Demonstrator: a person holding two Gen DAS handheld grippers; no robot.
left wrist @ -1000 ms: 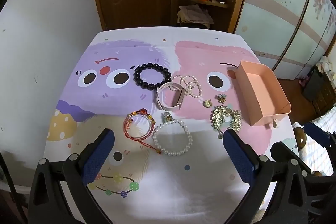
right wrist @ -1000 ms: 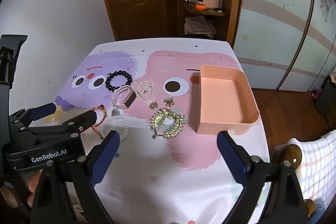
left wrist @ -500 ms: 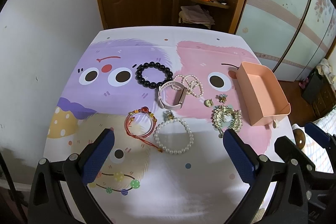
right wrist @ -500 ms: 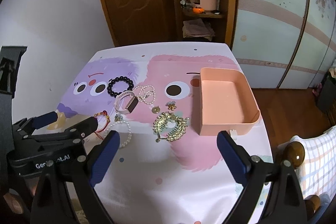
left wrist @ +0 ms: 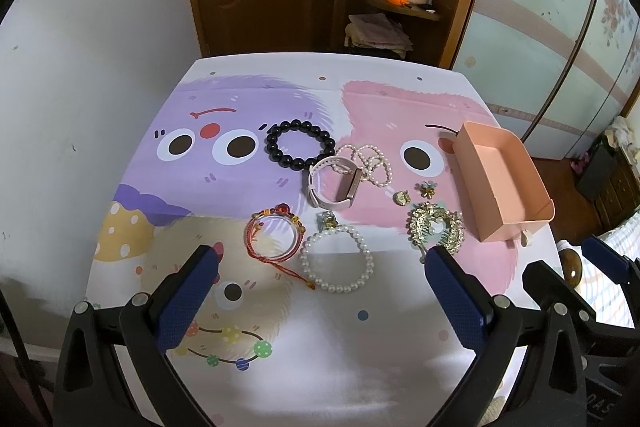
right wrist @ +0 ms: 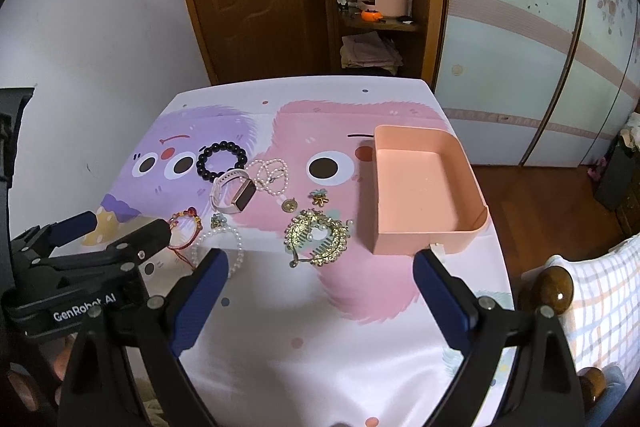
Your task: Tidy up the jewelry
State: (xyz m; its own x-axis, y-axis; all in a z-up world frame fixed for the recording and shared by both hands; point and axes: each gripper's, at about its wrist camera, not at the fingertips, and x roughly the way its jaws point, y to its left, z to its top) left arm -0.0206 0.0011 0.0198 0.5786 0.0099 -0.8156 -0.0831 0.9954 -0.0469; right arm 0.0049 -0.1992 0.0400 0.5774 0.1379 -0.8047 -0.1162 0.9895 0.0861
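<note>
Both grippers hover level over the near edge of the table (left wrist: 392, 379), aimed forward. The left gripper (left wrist: 320, 287) and right gripper (right wrist: 320, 291) each have their fingers spread wide, grasping nothing. The jewelry lies mid-table: a pearl bracelet (left wrist: 338, 259), gold hair comb (right wrist: 318, 237), pink watch (left wrist: 332, 183). The empty pink tray (right wrist: 424, 187) sits to the right.

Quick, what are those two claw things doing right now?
Left gripper: open, holding nothing.
Right gripper: open, holding nothing.
</note>
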